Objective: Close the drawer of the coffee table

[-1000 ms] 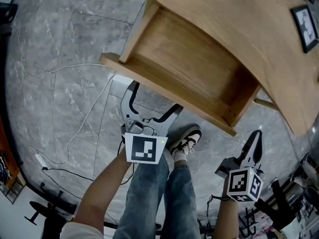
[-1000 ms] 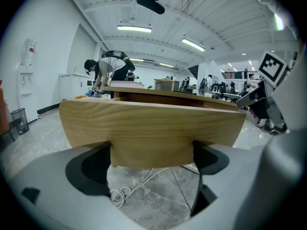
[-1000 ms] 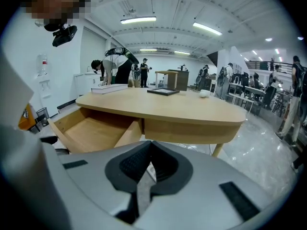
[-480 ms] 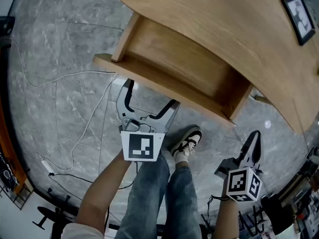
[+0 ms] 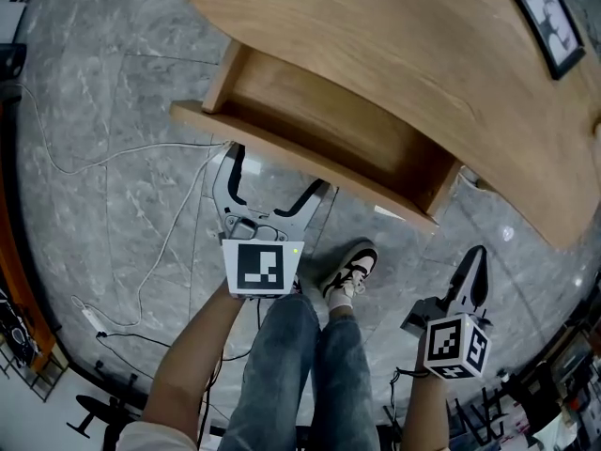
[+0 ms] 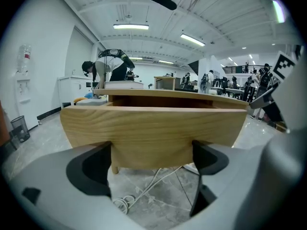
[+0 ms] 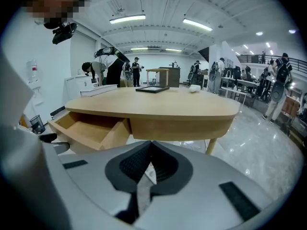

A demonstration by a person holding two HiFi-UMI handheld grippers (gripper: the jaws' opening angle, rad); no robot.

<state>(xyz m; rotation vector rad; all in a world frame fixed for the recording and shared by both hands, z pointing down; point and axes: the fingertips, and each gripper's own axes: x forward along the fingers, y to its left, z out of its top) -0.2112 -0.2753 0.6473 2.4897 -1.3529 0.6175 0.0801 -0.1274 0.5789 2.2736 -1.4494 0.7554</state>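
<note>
The wooden coffee table (image 5: 423, 54) fills the upper right of the head view. Its drawer (image 5: 319, 125) stands partly out toward me, and the inside looks bare. My left gripper (image 5: 275, 169) is open, both fingertips right at the drawer's front panel (image 5: 282, 158). In the left gripper view that panel (image 6: 153, 128) spans the frame, with the dark pads (image 6: 91, 169) up against its lower edge; the left gripper (image 6: 152, 162) has nothing between its jaws. My right gripper (image 5: 479, 256) hangs shut and empty to the right, clear of the table. The right gripper (image 7: 150, 159) looks toward the table (image 7: 158, 107) and open drawer (image 7: 88, 128).
A framed picture (image 5: 549, 26) lies on the tabletop at the far right. A white cable (image 5: 141, 148) and a power strip (image 5: 94, 319) lie on the grey marble floor at left. My legs and a shoe (image 5: 352, 266) are below the drawer. Several people and tables are in the hall behind.
The drawer has slid further into the table, so less of its inside shows. My left gripper has followed its front panel forward. The right gripper has barely shifted.
</note>
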